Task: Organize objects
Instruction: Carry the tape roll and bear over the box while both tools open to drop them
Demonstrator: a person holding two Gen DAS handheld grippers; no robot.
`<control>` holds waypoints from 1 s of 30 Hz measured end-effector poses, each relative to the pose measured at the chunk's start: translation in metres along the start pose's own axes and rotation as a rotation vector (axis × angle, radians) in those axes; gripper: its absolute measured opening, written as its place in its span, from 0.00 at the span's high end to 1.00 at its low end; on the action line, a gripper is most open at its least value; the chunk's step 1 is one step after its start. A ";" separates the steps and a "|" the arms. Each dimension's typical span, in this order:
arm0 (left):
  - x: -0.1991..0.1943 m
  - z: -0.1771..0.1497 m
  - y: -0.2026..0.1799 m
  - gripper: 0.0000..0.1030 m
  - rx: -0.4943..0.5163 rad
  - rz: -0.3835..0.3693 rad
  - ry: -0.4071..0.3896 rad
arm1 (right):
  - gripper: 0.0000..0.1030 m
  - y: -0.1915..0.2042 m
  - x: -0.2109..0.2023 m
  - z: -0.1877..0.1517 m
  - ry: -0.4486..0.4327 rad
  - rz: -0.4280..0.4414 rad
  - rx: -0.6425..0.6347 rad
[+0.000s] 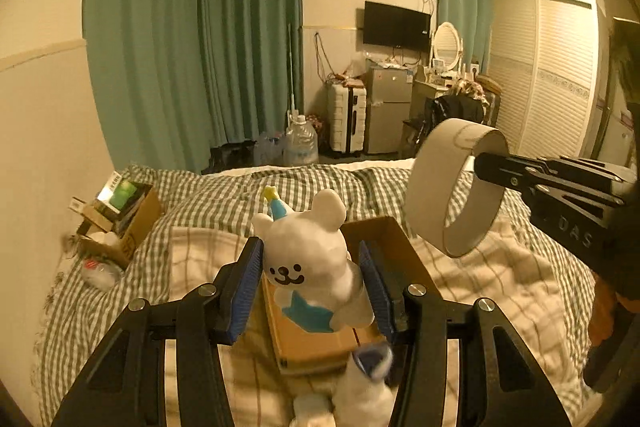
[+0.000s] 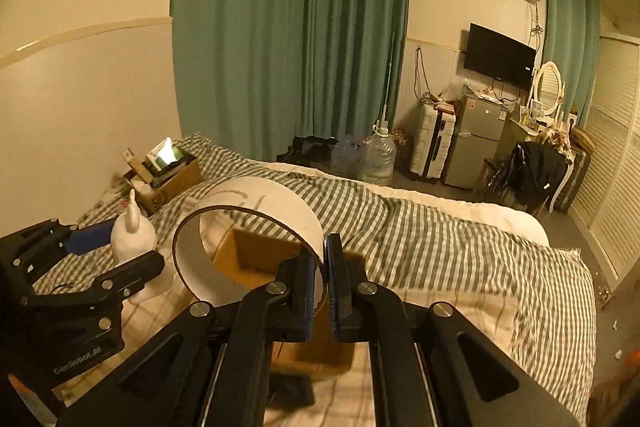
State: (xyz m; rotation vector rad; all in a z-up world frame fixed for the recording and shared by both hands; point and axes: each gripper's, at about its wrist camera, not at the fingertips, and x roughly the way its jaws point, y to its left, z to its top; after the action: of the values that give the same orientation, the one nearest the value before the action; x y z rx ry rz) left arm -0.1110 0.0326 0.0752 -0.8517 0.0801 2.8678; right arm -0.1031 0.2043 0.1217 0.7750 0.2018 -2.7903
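My left gripper (image 1: 310,281) is shut on a white plush bear (image 1: 310,251) with a blue star and party hat, held above an open cardboard box (image 1: 384,247) on the bed. My right gripper (image 2: 323,285) is shut on the wall of a wide white cardboard ring (image 2: 256,205), held over the same box (image 2: 248,255). In the left wrist view the ring (image 1: 432,187) hangs to the right of the bear, with the right gripper's fingers (image 1: 516,175) on it. In the right wrist view the bear (image 2: 132,235) and left gripper show at left.
A second cardboard box (image 1: 120,219) full of items sits at the bed's far left by the wall. The bed has a checked duvet (image 1: 224,195). Beyond it stand green curtains, a water jug (image 1: 301,143), a suitcase, a small fridge and a wardrobe.
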 end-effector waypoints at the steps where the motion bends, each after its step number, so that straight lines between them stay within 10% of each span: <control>1: 0.016 0.004 0.002 0.51 -0.004 0.007 0.017 | 0.95 -0.001 0.008 0.002 0.006 -0.003 -0.002; 11: 0.128 -0.027 -0.003 0.51 0.024 -0.041 0.166 | 0.96 -0.025 0.148 -0.054 0.184 -0.006 0.028; 20: 0.166 -0.047 -0.007 0.49 0.047 -0.033 0.225 | 0.96 -0.039 0.196 -0.085 0.252 0.077 0.071; 21: 0.165 -0.047 -0.007 0.48 0.039 -0.035 0.227 | 0.93 -0.039 0.195 -0.085 0.256 0.090 0.072; 24: 0.157 -0.044 -0.002 0.25 0.024 -0.034 0.226 | 0.41 -0.037 0.190 -0.083 0.262 0.050 0.060; 30: 0.113 -0.037 0.001 0.11 0.057 0.007 0.220 | 0.28 -0.041 0.142 -0.071 0.202 0.038 0.122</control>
State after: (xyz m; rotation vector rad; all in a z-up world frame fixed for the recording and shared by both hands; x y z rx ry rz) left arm -0.1845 0.0427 -0.0173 -1.1532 0.1882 2.7524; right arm -0.1972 0.2309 -0.0097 1.0794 0.0510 -2.7070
